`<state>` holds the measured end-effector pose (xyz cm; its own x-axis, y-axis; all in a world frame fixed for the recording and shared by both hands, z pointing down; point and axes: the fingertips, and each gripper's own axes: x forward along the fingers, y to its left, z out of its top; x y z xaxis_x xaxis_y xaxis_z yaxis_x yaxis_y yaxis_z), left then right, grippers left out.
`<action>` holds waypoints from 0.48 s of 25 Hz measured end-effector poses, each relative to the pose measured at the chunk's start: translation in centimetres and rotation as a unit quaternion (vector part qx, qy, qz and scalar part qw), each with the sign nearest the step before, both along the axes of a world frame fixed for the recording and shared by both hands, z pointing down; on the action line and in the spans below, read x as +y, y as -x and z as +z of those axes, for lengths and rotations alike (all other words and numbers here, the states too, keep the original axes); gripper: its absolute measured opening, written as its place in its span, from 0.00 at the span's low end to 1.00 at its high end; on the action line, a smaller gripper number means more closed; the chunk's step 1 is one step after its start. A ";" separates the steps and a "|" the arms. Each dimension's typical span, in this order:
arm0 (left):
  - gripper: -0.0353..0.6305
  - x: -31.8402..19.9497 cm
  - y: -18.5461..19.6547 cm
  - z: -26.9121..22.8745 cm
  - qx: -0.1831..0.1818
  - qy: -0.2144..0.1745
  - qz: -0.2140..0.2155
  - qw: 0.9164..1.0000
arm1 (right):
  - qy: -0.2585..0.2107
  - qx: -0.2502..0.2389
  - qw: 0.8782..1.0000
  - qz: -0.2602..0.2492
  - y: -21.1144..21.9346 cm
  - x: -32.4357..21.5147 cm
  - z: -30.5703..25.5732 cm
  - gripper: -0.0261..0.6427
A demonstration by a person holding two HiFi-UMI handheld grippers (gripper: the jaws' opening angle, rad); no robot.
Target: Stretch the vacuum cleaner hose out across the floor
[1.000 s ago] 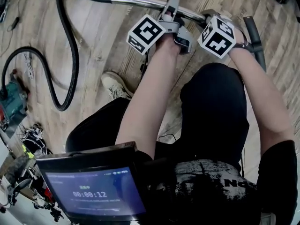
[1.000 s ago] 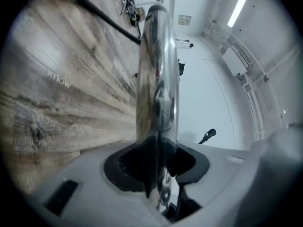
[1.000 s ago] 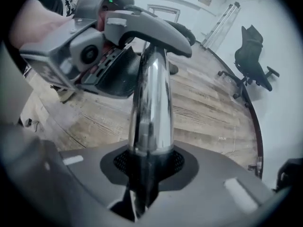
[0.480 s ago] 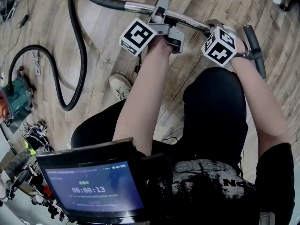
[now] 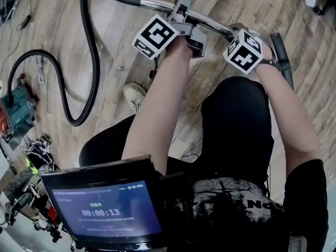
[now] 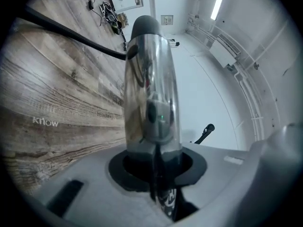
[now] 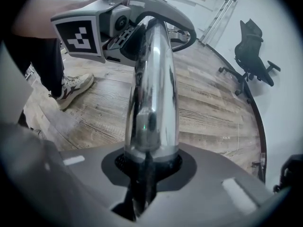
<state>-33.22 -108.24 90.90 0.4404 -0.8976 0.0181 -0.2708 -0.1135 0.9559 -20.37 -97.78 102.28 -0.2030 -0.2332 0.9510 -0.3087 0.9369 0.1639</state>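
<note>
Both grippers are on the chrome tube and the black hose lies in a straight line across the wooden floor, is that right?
Not quite. In the head view the black hose bends into a U-shaped loop on the wooden floor, not a straight line. The left gripper and right gripper are both on the chrome tube, their jaws having just closed further onto it.

Black hose [image 5: 93,62] looping across left floor, vacuum [image 5: 16,112] and cables [image 5: 38,154] crowding left edge (bare planks [image 5: 121,41] lying open right of hose).
</note>
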 end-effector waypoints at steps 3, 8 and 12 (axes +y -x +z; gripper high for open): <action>0.18 -0.5 1.0 -1.1 0.001 0.008 0.001 1.000 | 0.013 -0.002 1.000 0.014 1.1 0.1 -1.3 0.15; 0.18 1.2 2.6 -7.8 0.017 0.035 -0.004 0.999 | 0.042 0.005 0.999 0.024 2.6 2.7 -8.8 0.15; 0.18 4.6 4.4 -16.1 0.025 0.063 -0.021 0.998 | 0.077 0.008 0.997 0.008 4.0 6.5 -18.1 0.15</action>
